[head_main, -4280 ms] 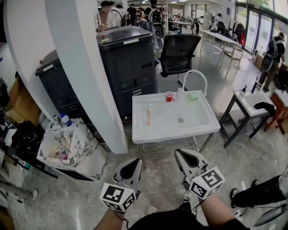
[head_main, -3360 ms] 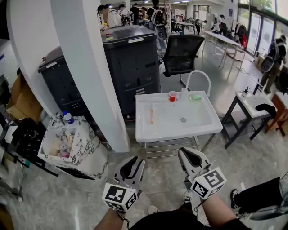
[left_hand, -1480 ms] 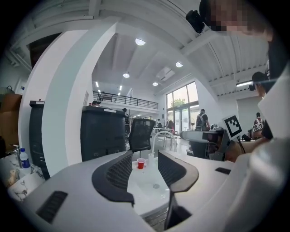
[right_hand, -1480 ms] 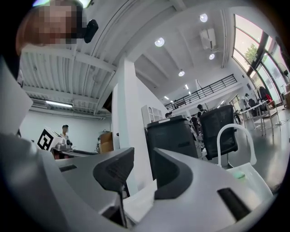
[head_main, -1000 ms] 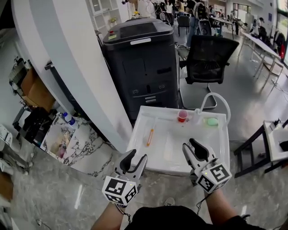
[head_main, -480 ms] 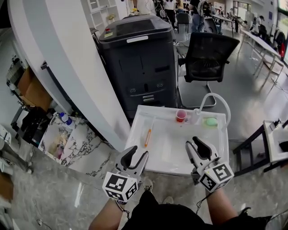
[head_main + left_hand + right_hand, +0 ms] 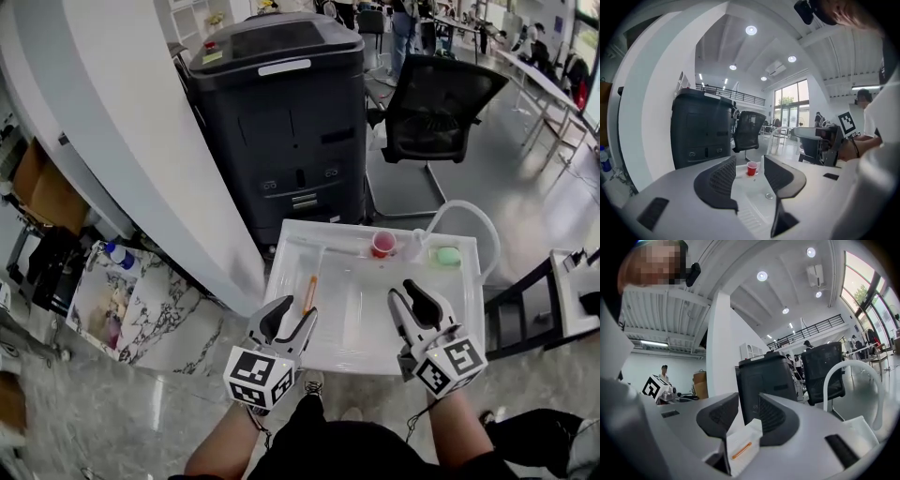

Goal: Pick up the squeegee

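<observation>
The squeegee [image 7: 308,292], with an orange handle, lies in the left part of the white sink basin [image 7: 281,347]. In the right gripper view the squeegee [image 7: 741,450] shows low between the jaws, still some way ahead. My left gripper [image 7: 287,319] [image 7: 749,161] hovers over the basin's near left corner, just short of the handle. It is open, and its jaws have just opened a little further with nothing between them. My right gripper [image 7: 405,294] [image 7: 747,401] is open and empty above the basin's near right part.
A red cup [image 7: 382,244] [image 7: 751,168], a green sponge [image 7: 448,255] and a curved white faucet [image 7: 461,212] stand at the basin's far edge. Behind are a black printer [image 7: 277,112] and an office chair [image 7: 441,94]. A white pillar [image 7: 112,122] and a marbled box [image 7: 127,305] are at the left.
The person has stepped closer to the sink. Both grippers have moved forward and slightly down, from in front of the basin to over its near edge.
</observation>
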Demonstrator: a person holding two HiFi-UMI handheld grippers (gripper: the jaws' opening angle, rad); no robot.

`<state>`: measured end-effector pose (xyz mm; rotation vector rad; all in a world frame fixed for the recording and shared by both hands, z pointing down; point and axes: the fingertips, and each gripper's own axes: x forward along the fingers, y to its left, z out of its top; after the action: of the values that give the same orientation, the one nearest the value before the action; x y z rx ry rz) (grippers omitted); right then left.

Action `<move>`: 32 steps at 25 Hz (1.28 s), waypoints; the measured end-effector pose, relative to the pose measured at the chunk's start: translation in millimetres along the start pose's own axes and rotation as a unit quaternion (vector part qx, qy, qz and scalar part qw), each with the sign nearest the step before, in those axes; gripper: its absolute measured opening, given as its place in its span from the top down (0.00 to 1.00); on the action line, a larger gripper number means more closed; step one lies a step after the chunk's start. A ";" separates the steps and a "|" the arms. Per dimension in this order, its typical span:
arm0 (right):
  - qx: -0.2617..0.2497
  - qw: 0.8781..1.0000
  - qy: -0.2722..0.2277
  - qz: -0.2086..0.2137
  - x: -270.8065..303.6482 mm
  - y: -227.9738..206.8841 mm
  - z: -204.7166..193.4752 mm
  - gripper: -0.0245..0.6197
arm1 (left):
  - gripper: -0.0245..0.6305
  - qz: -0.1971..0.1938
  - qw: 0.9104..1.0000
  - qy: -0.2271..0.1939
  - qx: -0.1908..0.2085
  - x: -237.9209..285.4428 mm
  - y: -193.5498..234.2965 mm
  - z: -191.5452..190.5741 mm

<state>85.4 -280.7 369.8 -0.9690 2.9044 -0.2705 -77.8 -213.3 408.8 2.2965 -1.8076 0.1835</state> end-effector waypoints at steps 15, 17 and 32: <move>0.000 0.997 0.059 -0.057 88.4 -31.2 -36.1 0.74 | 0.62 -0.057 0.994 0.086 -0.040 115.5 86.5 -68.4; 0.003 0.995 0.065 -0.069 93.6 -35.4 -40.9 0.74 | 0.61 -0.068 0.992 0.099 -0.043 129.2 91.8 -79.6; 0.032 0.985 0.103 -0.138 115.8 -62.2 -78.7 0.74 | 0.60 -0.106 0.972 0.199 -0.071 213.6 122.6 -165.3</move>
<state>20.1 -387.8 457.8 -1.4128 2.9103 -0.5042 -140.3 -402.3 628.7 2.1444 -1.3284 0.4288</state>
